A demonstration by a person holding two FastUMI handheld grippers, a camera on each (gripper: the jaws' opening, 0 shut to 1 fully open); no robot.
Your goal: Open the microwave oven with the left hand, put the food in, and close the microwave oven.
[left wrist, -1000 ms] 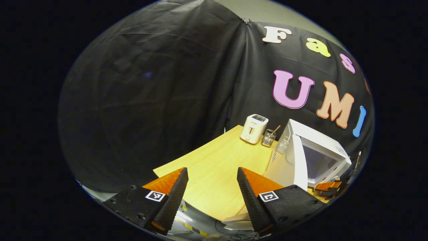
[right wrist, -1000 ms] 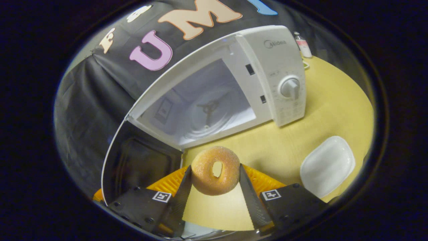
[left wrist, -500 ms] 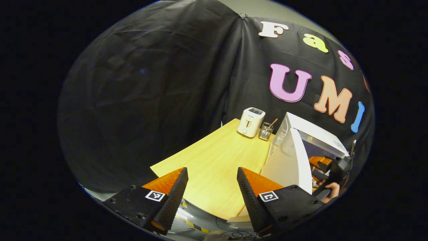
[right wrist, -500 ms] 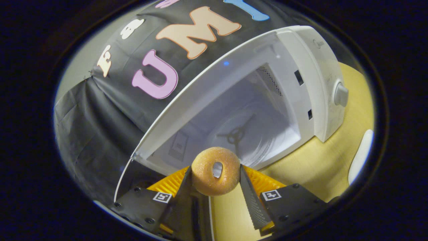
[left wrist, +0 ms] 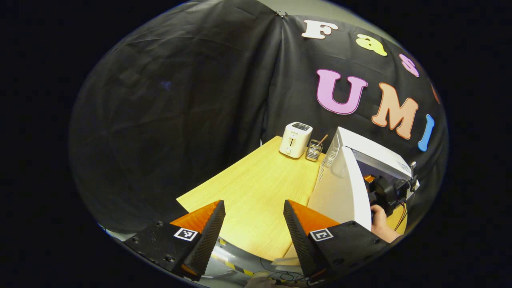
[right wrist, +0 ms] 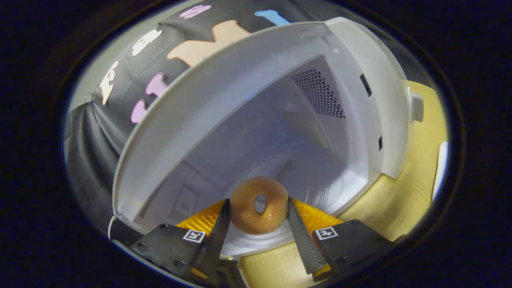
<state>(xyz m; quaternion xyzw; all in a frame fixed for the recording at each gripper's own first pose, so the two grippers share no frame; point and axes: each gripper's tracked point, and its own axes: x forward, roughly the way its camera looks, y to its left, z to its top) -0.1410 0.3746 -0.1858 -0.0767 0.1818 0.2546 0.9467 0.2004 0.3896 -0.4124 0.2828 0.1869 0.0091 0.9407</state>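
Left gripper (left wrist: 254, 224) jaws apart, empty.

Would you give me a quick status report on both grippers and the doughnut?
Right gripper shut on doughnut, at the open microwave oven mouth. Left gripper open, idle above table. Nothing blocking the cavity.

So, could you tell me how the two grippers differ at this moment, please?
The right gripper is shut on the doughnut, while the left gripper is open with nothing between its fingers. The right gripper reaches into the open microwave, whereas the left gripper hangs back over the near edge of the wooden table, beside the open door. Both carry square printed markers on their bodies.
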